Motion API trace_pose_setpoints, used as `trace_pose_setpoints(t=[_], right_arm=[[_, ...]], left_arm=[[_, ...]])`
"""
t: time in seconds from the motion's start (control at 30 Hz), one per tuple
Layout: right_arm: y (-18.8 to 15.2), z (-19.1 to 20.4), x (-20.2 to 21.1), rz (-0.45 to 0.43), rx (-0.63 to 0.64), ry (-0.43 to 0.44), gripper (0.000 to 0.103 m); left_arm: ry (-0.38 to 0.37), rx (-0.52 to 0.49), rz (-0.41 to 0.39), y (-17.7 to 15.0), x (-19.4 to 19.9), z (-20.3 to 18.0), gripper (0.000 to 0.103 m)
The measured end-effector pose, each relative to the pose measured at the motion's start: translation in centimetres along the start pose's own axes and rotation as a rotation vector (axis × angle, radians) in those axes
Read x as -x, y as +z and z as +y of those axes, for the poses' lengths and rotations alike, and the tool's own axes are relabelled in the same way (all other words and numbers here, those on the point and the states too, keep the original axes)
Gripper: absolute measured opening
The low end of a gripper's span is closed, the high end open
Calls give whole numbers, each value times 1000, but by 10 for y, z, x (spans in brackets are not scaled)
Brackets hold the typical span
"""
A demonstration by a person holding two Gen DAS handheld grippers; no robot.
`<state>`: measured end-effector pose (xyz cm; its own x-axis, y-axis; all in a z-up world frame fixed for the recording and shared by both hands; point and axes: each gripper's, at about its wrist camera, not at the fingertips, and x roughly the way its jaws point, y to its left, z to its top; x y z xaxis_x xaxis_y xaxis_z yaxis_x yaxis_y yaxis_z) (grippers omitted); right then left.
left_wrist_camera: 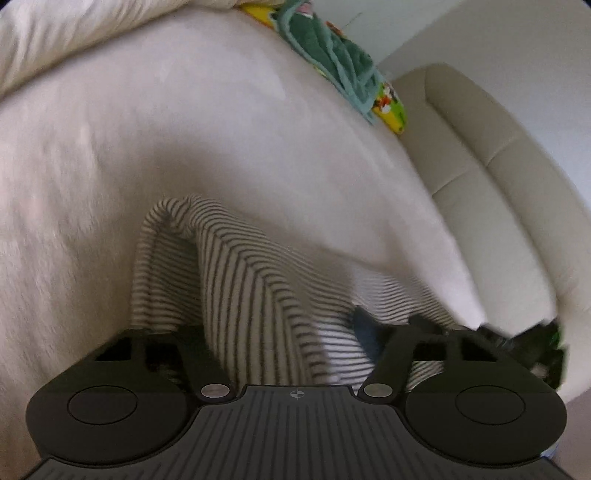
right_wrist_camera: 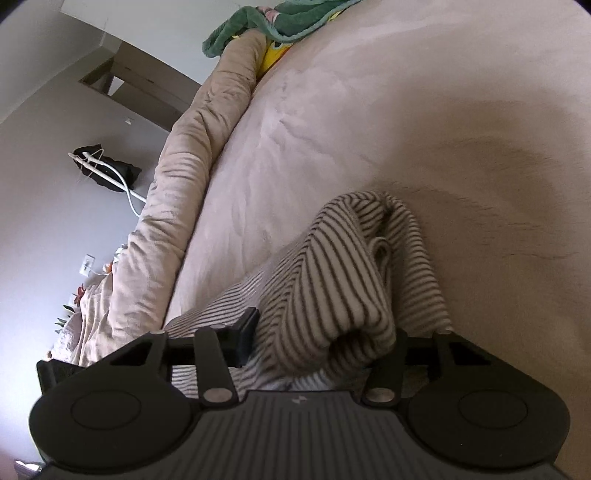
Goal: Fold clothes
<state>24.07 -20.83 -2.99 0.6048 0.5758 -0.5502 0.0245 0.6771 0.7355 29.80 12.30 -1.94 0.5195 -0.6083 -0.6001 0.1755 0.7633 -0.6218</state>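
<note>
- Striped garment [left_wrist_camera: 236, 280] bunched on a pale bed [left_wrist_camera: 184, 122], rising in a fold at the centre of the left wrist view, draped down toward 6 o'clock.
- Left gripper [left_wrist_camera: 291, 332] low over the cloth; jaws apart, with striped fabric lying between them; whether any of it is pinched cannot be told.
- Dark blurred shape at 4 o'clock in that view, too smeared to name.
- Green blanket [left_wrist_camera: 332, 55] at 1 o'clock, over a yellow-green printed item [left_wrist_camera: 391, 107]; cream sofa [left_wrist_camera: 498, 177] at 3 o'clock, beside the bed.
- In the right wrist view, same garment [right_wrist_camera: 343, 280] humped at centre, a small loop of fabric showing in its folds.
- Right gripper [right_wrist_camera: 321, 339] with jaws apart, a thick roll of striped cloth sitting between them and touching the right one; firm clamping cannot be told.
- Rolled beige duvet [right_wrist_camera: 173, 206] along the bed's edge from 8 to 11 o'clock; green blanket [right_wrist_camera: 280, 22] at 12 o'clock.
- Dark object with a white cord [right_wrist_camera: 107, 170] on the wall at 9 o'clock.
</note>
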Motion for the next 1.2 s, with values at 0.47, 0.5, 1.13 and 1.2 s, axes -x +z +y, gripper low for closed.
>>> trace_pose_setpoints(t=[0.47,0.5,1.13,1.2], right_arm=[[-45,51,79,-27,223,62,27],[-51,46,74,-9,218,39,27],[-39,87,89,-204,559,-94,72],[-58,85,54,-164,714,-195,78]], left_arm=[[-131,-115,-4,-55,89,-20,30],[-106,-104,11,-60,85,-14,32],[-157,-103,-39,-20,68,-16,84],[-122,-95,2,-24,53,-9,78]])
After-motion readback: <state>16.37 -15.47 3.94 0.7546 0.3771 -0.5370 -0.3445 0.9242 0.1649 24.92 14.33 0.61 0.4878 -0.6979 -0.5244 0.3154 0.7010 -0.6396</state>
